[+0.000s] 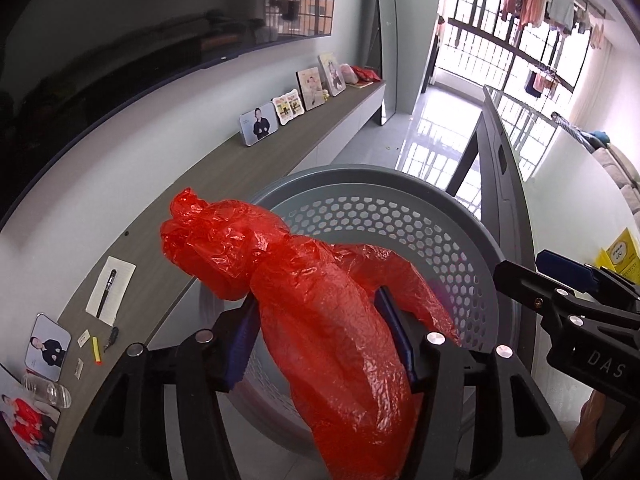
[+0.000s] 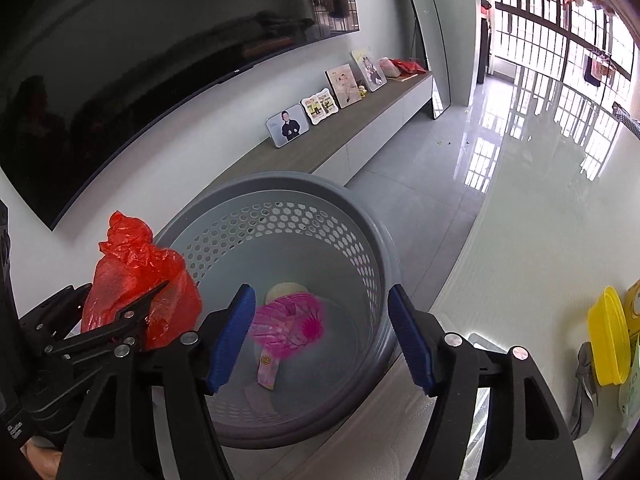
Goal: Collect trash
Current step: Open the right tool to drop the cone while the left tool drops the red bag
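Bunching between the blue pads of the left gripper (image 1: 320, 336), the red plastic bag (image 1: 304, 304) is clamped at its middle, its knotted end sticking up and far-left over the rim of the grey perforated bin (image 1: 452, 208). That hold likely suits a limp film: a mid-body pinch keeps it from slipping while it is carried above the opening. The bag hangs just left of the bin mouth in the right wrist view, so it probably needs a small shift right before letting go. The right gripper (image 2: 322, 336) hovers over the bin with its fingers spread apart and nothing between them; below it, on the bin floor, lies a pink wrapper (image 2: 288, 324). A yellow lid (image 2: 608, 336) sits on the white table at right.
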Demonstrator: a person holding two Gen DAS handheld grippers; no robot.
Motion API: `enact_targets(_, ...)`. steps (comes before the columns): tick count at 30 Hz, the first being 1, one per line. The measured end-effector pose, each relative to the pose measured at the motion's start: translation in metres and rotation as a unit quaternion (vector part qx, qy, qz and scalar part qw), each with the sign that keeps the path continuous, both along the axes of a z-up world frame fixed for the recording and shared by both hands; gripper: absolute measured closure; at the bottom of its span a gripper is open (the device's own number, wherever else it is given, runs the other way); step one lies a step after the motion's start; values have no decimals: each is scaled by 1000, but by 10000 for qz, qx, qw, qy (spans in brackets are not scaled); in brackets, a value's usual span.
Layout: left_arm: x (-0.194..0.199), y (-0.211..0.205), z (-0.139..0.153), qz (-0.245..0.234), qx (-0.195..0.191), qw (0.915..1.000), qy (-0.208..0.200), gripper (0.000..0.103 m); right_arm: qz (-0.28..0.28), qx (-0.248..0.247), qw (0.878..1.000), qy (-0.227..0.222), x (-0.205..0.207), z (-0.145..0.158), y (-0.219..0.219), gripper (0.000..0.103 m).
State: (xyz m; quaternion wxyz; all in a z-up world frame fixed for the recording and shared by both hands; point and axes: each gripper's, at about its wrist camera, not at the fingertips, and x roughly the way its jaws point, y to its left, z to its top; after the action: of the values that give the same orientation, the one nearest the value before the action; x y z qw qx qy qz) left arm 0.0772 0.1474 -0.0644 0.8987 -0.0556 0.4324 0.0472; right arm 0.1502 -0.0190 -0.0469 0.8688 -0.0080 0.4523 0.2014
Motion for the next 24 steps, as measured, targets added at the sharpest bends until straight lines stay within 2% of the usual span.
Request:
enact_targets(2, -1, -2, 1, 23, 55, 10000, -1, 42, 1, 7, 10000, -3, -1, 0, 0, 37)
enact_targets(4, -1, -2, 2, 29, 99, 9999, 4, 36, 3, 11, 10000, -26, -1, 1, -1, 37)
enact_targets(6, -1, -3, 4, 44, 117, 9999, -14, 20, -5, 30, 10000, -44, 1, 2, -1, 37)
enact_targets(12, -3, -3, 8, 31, 157, 9999, -24, 19, -97, 121, 9999, -67, -1, 3, -10, 37)
enact_targets(18, -3, -4, 10, -143, 0, 9999, 63, 6, -193, 187, 9996, -114, -4, 6, -18, 37)
enact_targets(24, 0, -6, 12, -233, -19, 9997, 97, 6, -310, 258, 9991, -128, -5, 9, -29, 37)
